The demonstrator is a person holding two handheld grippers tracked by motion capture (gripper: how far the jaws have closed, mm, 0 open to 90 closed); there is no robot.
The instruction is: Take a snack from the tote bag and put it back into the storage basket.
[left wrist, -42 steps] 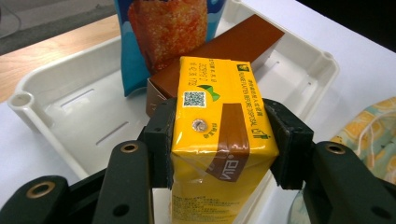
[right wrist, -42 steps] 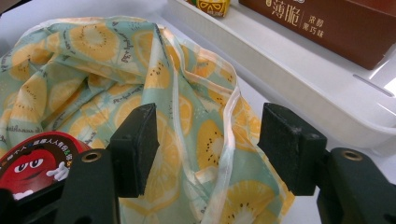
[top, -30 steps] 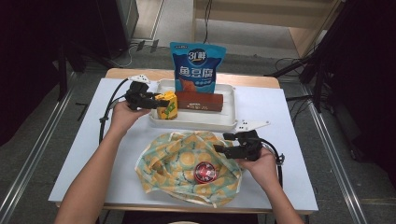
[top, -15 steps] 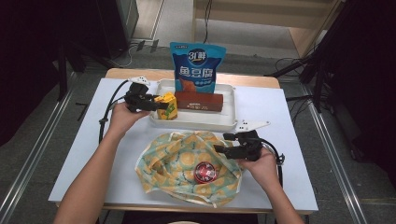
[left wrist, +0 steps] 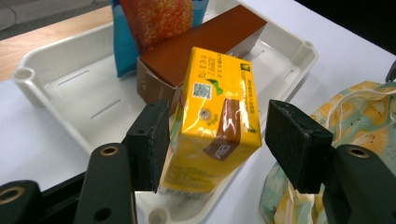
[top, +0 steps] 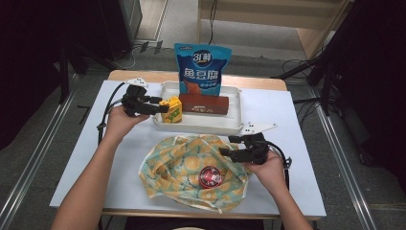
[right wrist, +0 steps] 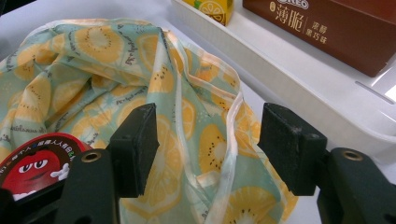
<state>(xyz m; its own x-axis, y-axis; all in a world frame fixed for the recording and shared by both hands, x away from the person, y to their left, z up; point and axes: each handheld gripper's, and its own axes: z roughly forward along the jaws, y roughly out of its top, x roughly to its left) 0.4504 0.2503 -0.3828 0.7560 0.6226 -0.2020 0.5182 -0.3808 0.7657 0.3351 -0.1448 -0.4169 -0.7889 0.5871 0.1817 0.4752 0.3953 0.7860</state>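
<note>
Left tongs [left wrist: 212,140] let go of the yellow carton [left wrist: 212,123]

Jaws have just been opening, now apart astride the upright carton in the tray [top: 201,125]; right tongs [right wrist: 210,149] apart above the fruit-print bag [right wrist: 93,70].

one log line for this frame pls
left gripper: fingers just opened, juice carton between, on tray corner | right gripper: open over fruit-print bag

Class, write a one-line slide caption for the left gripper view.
Left gripper, jaws just opened, straddles a tilted yellow drink carton at the white tray's rim.
</note>
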